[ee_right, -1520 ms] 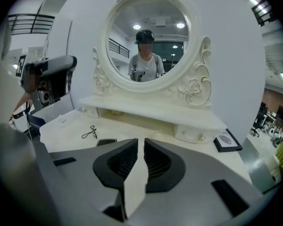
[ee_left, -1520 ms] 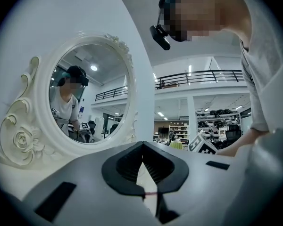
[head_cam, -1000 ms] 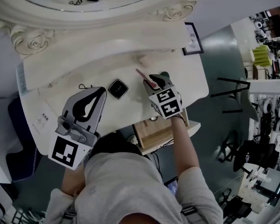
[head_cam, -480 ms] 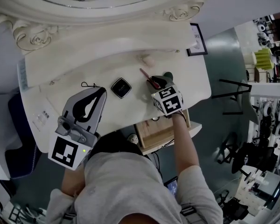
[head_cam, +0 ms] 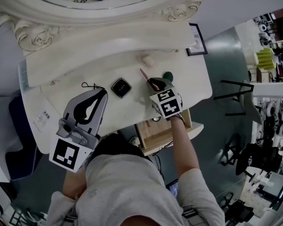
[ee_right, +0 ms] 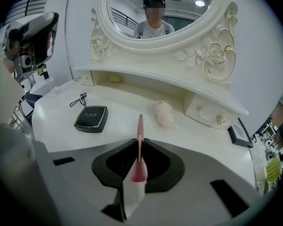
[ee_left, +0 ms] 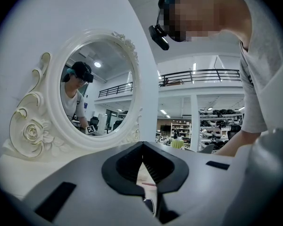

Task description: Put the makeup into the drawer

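No lettering can be read: the script on the black compact's (ee_right: 90,118) lid and the print on the framed sign (head_cam: 196,37), far right, are too small.

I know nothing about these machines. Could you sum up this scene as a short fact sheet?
setting: white dressing table with an ornate mirror
right gripper: shut on a pink makeup stick, tip pointing toward the mirror
left gripper: shut, nothing in it
on the table: black compact, pale sponge, black cord loop
drawer: open below the table's front edge, wooden inside
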The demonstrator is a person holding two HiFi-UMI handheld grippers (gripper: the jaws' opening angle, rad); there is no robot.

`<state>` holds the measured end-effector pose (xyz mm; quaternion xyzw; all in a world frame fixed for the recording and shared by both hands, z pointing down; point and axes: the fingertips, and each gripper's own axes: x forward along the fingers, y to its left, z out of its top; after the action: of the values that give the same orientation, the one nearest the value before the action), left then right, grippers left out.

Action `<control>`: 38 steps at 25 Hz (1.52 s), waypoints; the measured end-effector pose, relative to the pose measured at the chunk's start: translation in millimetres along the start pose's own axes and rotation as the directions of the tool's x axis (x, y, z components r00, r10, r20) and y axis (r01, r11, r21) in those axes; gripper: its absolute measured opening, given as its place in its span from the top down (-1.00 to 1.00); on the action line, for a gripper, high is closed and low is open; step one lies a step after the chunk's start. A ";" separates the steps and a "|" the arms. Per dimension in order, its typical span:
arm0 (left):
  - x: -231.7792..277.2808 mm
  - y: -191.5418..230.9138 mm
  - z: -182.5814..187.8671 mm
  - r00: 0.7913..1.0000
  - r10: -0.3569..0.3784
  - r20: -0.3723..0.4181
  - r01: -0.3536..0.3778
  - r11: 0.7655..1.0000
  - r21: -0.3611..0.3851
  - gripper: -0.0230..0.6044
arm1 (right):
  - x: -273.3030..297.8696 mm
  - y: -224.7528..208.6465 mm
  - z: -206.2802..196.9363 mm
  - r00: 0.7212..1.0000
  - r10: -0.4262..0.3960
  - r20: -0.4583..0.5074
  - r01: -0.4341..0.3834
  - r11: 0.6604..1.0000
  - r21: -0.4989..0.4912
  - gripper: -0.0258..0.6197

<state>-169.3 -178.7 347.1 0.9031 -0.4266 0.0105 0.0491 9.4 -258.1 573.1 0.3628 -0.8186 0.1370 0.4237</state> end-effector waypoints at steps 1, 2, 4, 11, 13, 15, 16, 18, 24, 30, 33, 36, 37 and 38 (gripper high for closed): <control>-0.4 -1.7 0.6 1.000 -0.001 0.001 0.001 1.000 0.002 0.88 | -4.3 1.0 3.0 1.000 -0.002 0.022 0.001 1.000 0.013 0.75; -0.8 -3.8 1.2 1.000 -0.004 0.001 0.004 1.000 0.004 0.88 | -9.2 2.1 6.4 0.999 -0.003 0.045 0.002 1.000 0.028 0.76; -1.3 -8.8 3.0 1.000 -0.010 0.004 0.010 1.000 0.008 0.88 | -20.3 4.7 13.9 0.995 -0.006 0.097 0.000 0.998 0.062 0.75; -1.3 -29.1 11.3 0.999 -0.033 0.021 0.032 0.999 0.021 0.88 | -65.3 12.7 34.6 0.963 -0.028 0.268 -0.007 0.992 0.129 0.75; -1.6 -36.3 13.7 0.999 -0.040 0.026 0.039 0.999 0.025 0.88 | -80.0 14.8 38.6 0.949 -0.034 0.314 -0.012 0.989 0.146 0.75; -1.7 -44.2 16.5 0.998 -0.047 0.032 0.046 0.998 0.030 0.88 | -95.7 17.4 42.4 0.931 -0.037 0.364 -0.026 0.986 0.167 0.75; -1.8 -48.3 17.8 0.998 -0.051 0.034 0.050 0.998 0.031 0.88 | -103.3 18.9 43.9 0.921 -0.037 0.389 -0.034 0.984 0.175 0.75; -2.1 -56.8 19.6 0.998 -0.058 0.036 0.057 0.998 0.035 0.88 | -117.5 21.3 45.2 0.902 -0.041 0.430 -0.044 0.981 0.188 0.75; -2.2 -87.1 26.1 0.995 -0.084 0.045 0.081 0.995 0.050 0.88 | -163.9 26.5 41.3 0.840 -0.057 0.539 -0.083 0.969 0.231 0.75; -3.0 -119.1 33.0 0.992 -0.110 0.060 0.106 0.992 0.062 0.88 | -210.8 29.1 30.4 0.789 -0.077 0.609 -0.098 0.963 0.249 0.75; -3.3 -135.9 35.9 0.990 -0.122 0.067 0.117 0.991 0.064 0.88 | -233.3 29.1 21.5 0.769 -0.089 0.634 -0.098 0.962 0.254 0.75; -2.8 -151.6 37.2 0.989 -0.133 0.072 0.128 0.989 0.068 0.88 | -250.6 27.6 10.5 0.755 -0.103 0.647 -0.094 0.960 0.262 0.75; -2.7 -156.7 37.7 0.988 -0.136 0.073 0.131 0.989 0.070 0.88 | -255.6 27.1 6.5 0.752 -0.107 0.650 -0.092 0.960 0.265 0.75; -2.8 -161.9 38.5 0.988 -0.139 0.074 0.134 0.988 0.071 0.88 | -260.6 26.8 2.5 0.750 -0.111 0.652 -0.091 0.959 0.267 0.75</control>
<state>-47.1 -78.1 295.7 0.9309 -0.3649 -0.0144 0.0031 87.3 -116.1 367.1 0.4487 -0.8850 0.1128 0.0516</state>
